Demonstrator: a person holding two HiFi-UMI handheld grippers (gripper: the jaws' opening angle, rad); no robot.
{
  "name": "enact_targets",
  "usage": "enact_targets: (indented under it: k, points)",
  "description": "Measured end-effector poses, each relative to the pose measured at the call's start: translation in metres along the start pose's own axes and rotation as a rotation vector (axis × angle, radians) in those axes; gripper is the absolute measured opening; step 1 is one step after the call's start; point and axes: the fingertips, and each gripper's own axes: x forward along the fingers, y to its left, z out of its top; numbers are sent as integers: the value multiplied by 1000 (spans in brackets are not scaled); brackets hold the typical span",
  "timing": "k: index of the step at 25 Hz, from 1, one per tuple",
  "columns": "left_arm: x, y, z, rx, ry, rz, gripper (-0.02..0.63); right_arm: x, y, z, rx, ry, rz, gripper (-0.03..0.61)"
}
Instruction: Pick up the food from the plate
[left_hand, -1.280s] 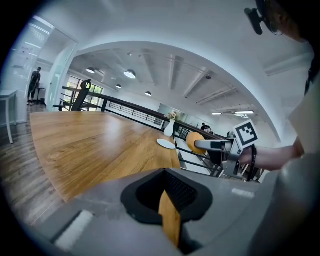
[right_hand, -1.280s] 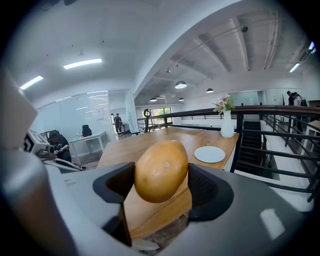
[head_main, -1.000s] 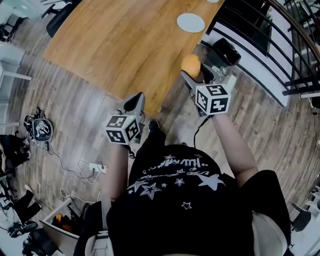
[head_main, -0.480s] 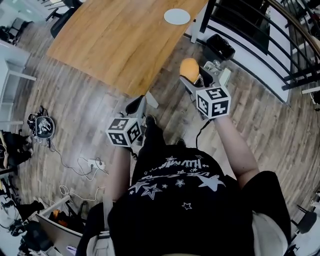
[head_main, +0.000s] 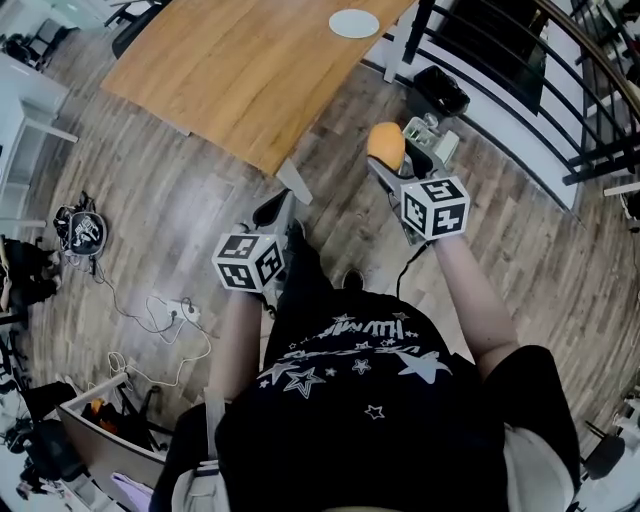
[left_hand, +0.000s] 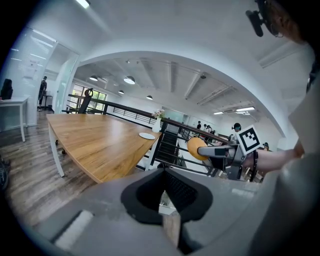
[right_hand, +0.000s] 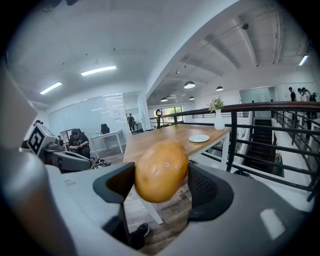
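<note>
Floorboards below, potato (golden) sits between right gripper's fingers.

Person with two hand-held grippers
Wore black star-printed T-shirt; left gripper and right gripper were grey, with black-and-white marker cubes.

Food: golden-orange skin, faint pale specks.
Right gripper: grey body, black ribbed pads. Its marker cube: black-and-white squares.
Left gripper: same grey and black.
Desk: honey-brown wood grain.
Plate: plain white.
Floor: grey-brown planks.
Shirt: black, white stars.
</note>
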Motion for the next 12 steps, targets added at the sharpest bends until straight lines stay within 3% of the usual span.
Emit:
enact_targets:
  k: [12]
  points:
    - [-29, -13, -22, 1, 0, 26, 0, -18, 23, -26, 38, 8, 55, 336]
